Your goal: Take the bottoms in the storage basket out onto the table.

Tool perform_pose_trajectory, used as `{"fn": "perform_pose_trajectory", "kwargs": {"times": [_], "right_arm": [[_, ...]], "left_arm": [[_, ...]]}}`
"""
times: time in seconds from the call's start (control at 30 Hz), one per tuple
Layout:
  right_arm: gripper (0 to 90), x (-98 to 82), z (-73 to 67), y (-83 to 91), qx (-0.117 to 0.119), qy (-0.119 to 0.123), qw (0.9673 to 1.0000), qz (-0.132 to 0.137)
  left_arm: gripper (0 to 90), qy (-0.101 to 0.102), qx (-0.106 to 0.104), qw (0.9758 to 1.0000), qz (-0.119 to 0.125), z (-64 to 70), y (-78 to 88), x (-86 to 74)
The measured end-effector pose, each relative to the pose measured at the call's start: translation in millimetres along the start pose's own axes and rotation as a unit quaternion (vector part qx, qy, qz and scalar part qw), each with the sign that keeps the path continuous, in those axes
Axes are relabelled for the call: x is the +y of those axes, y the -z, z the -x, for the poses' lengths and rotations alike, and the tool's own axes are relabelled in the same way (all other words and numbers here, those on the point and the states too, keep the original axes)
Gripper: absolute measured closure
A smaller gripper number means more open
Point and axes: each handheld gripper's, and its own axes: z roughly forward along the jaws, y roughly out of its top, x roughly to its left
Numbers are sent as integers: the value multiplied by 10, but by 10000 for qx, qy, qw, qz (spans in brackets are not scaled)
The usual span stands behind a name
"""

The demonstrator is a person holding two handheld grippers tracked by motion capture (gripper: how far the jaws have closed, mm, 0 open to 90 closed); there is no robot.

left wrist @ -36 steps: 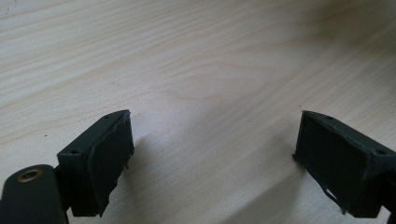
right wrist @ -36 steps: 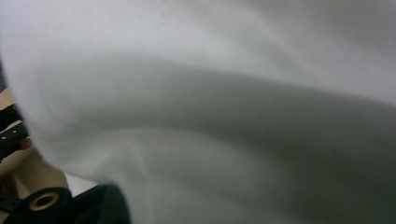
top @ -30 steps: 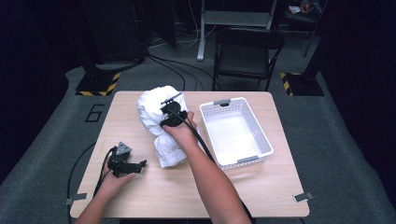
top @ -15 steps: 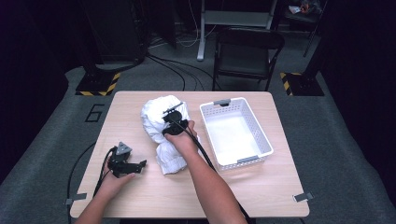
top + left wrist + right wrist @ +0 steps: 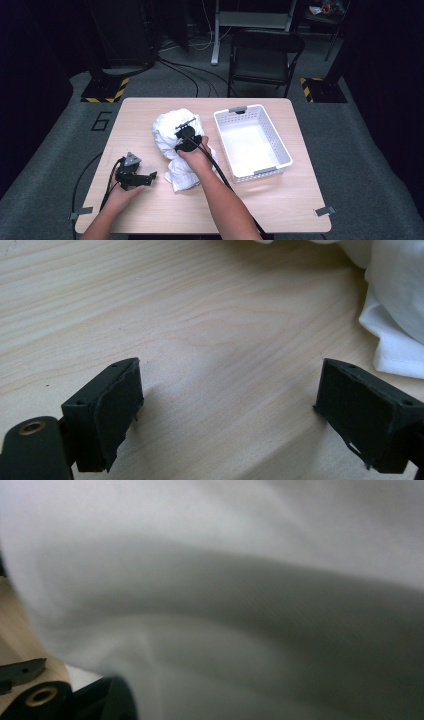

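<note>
On the near left part of the table [image 5: 280, 210], close to its left edge, the left hand [image 5: 120, 192] rests with the left gripper [image 5: 150, 176] lying low on the wood, its jaws pointing toward the middle of the table. The left gripper view gives what the high view is too small to show: the two black jaws stand wide apart with bare wood grain between them and nothing held, and the hem of the white cloth [image 5: 395, 305] lies just beyond the jaw at that view's right, apart from it. Farther in, near the table's middle, the right hand [image 5: 192, 155] reaches forward from the near edge with its forearm across the wood, and the right gripper [image 5: 184, 131] is pushed into the white cloth [image 5: 172, 150], a crumpled heap that runs from the middle toward the far edge. From above, the gripper's dark body sits on top of the bundle and its jaws are hidden in the folds. The right gripper view is blurred white fabric [image 5: 250, 605] pressed right up to the lens, with a sliver of table at its left edge; whether the jaws are closed on the cloth cannot be told. Just beside the cloth, toward the right edge of the table, stands a white basket [image 5: 280, 150] with perforated walls, its floor bare. Beyond the far edge, on the floor, is a dark chair [image 5: 265, 52].
</note>
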Motion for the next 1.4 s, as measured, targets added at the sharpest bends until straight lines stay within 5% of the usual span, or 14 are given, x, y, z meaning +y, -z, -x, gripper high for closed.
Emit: {"fn": "perform_pose_trajectory", "kwargs": {"times": [0.2, 0.63, 0.8, 1.0, 1.17, 1.27, 1.4], "right_arm": [[500, -163, 16, -166, -139, 26, 9998, -173], [449, -204, 36, -184, -80, 21, 9999, -87], [372, -204, 51, -207, 1, 12, 9999, -167], [169, -225, 14, -243, 62, 106, 9996, -250], [141, -228, 28, -243, 160, -75, 9993, -321], [141, -230, 50, -248, 147, 92, 9994, -288], [142, -252, 40, -254, 161, -29, 9996, -236]], "left_arm": [[110, 37, 16, 10000, 54, 7, -7, -2], [110, 42, 6, 10000, 60, 9, -7, -2], [110, 43, 7, 10000, 61, 9, -7, -3], [110, 40, 7, 10000, 55, 9, -6, -2], [109, 40, 7, 10000, 58, 9, -7, -2], [110, 40, 7, 10000, 58, 9, -7, -2], [110, 40, 5, 10000, 60, 9, -7, -2]]}}
